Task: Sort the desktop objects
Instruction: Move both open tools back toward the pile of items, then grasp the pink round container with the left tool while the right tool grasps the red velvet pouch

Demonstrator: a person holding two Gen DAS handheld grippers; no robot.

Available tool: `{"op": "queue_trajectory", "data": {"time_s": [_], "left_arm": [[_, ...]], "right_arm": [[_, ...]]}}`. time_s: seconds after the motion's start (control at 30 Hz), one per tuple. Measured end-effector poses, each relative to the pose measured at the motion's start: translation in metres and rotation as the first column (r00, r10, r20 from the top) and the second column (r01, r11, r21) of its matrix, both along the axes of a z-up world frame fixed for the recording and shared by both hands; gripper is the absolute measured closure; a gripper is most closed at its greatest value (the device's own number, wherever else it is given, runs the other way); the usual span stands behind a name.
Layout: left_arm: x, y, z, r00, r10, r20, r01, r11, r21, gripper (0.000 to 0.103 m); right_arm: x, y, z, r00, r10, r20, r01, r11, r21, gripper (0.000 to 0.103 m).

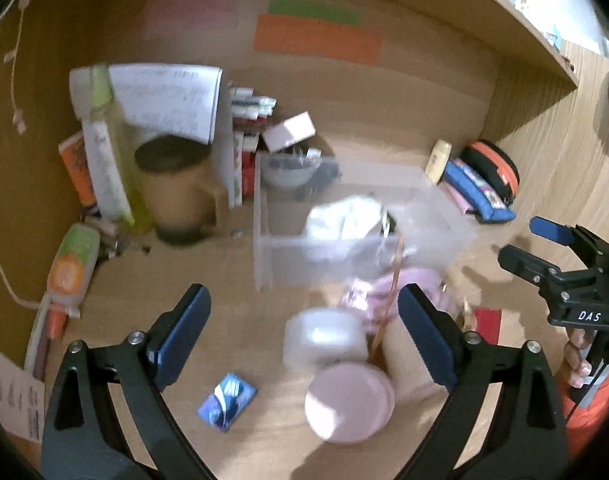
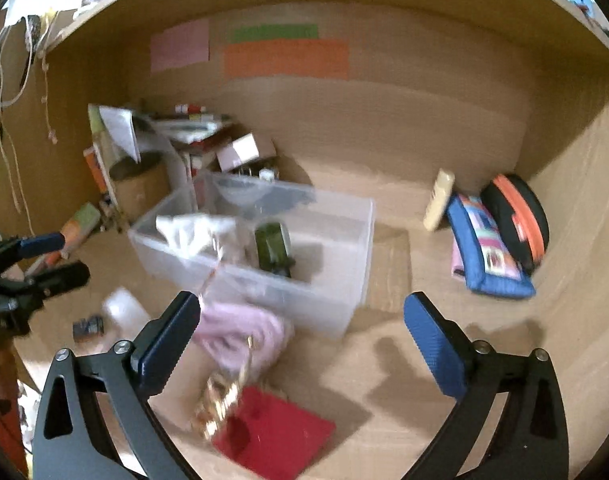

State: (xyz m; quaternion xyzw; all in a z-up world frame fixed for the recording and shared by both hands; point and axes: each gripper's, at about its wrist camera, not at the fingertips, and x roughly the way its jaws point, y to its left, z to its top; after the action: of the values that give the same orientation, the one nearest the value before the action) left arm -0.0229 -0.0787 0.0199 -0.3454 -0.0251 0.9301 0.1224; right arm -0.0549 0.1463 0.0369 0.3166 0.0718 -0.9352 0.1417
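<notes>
A clear plastic bin [image 1: 432, 216] [image 2: 344, 248] stands mid-desk and holds a white crumpled bag [image 1: 344, 216] [image 2: 192, 228] and a dark green bottle [image 2: 274, 246]. In front of it lie a pink cloth [image 2: 240, 332] [image 1: 384, 284], a gold chain [image 2: 224, 396], a red card [image 2: 276, 436], a white round jar [image 1: 324, 338], a pink round case [image 1: 348, 404] and a small blue packet [image 1: 226, 400]. My left gripper [image 1: 304, 344] is open above the jars. My right gripper [image 2: 300, 340] is open above the cloth and card, and also shows in the left wrist view [image 1: 532, 244].
A brown mug [image 1: 180, 192], books, papers and tubes crowd the back left corner. A blue pouch [image 2: 484, 252], an orange-and-black case [image 2: 516, 216] and a cream bottle [image 2: 438, 200] lie at the back right. Wooden walls enclose the desk.
</notes>
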Motion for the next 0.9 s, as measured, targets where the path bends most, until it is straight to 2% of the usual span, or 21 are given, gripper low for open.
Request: {"op": "queue_trajectory", "data": {"time_s": [0.23,0.33,0.53,0.67,0.9], "left_arm": [[0.024,-0.011,-0.022,0.998,0.007,0.054,-0.008,1.0,0.022,0.007],[0.033,-0.012,-0.031,0.997,-0.015,0.082,0.009,0.998,0.068,0.007],[0.041,-0.008,-0.05,0.989,-0.042,0.144,0.029,0.996,0.09,0.007],[0.041,-0.001,-0.061,0.98,-0.08,0.184,0.06,0.992,0.112,0.007],[0.032,0.017,-0.074,0.966,-0.121,0.227,0.103,0.991,0.089,0.007]], "right_arm": [[0.021,0.012,-0.038,0.993,-0.009,0.118,0.01,1.0,-0.012,0.001],[0.033,0.012,-0.049,0.99,0.0,0.14,0.003,1.0,-0.021,0.001],[0.048,0.01,-0.067,0.986,-0.003,0.164,0.001,1.0,0.01,0.001],[0.046,0.013,-0.079,0.977,0.005,0.213,-0.002,1.0,-0.016,0.001],[0.032,0.012,-0.09,0.964,0.004,0.265,0.003,1.0,-0.026,0.001]]}}
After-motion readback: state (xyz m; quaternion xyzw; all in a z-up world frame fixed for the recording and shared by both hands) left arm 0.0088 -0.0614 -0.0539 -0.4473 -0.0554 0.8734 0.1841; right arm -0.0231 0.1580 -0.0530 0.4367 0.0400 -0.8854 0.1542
